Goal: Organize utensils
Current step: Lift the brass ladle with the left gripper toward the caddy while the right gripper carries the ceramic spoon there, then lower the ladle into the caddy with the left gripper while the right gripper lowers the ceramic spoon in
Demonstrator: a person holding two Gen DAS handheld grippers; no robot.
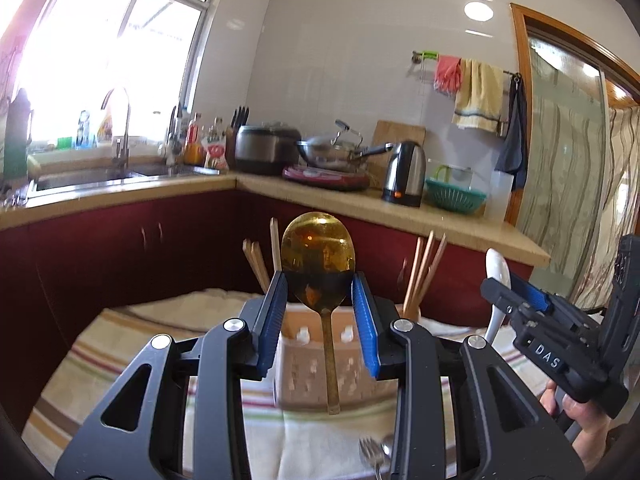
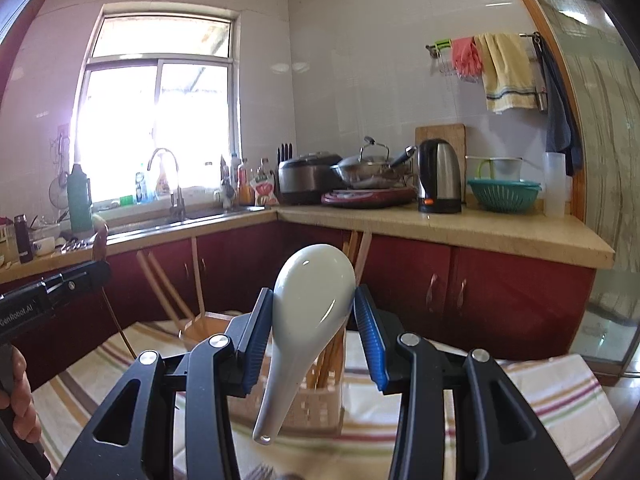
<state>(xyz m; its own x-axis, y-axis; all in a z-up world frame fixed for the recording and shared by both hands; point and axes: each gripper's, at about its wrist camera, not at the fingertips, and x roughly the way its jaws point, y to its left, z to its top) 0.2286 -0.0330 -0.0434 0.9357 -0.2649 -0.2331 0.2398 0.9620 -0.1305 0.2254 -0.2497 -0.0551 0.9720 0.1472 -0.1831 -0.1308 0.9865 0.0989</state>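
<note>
My left gripper (image 1: 319,280) is shut on the bowl of a gold metal spoon (image 1: 318,252), handle hanging down over a beige perforated utensil holder (image 1: 312,364). Wooden chopsticks (image 1: 424,268) stand in the holder. My right gripper (image 2: 314,296) is shut on the bowl of a white ceramic spoon (image 2: 308,312), handle pointing down above the same holder (image 2: 316,404). The right gripper also shows in the left wrist view (image 1: 516,292) with the white spoon (image 1: 497,280). The left gripper's side shows at the left of the right wrist view (image 2: 60,284).
The holder stands on a striped cloth (image 1: 140,340) over a table. A fork and another metal utensil (image 1: 376,456) lie on the cloth near me. Behind are red cabinets (image 2: 500,292), a worktop with kettle (image 2: 438,176), pots and a sink (image 1: 88,178).
</note>
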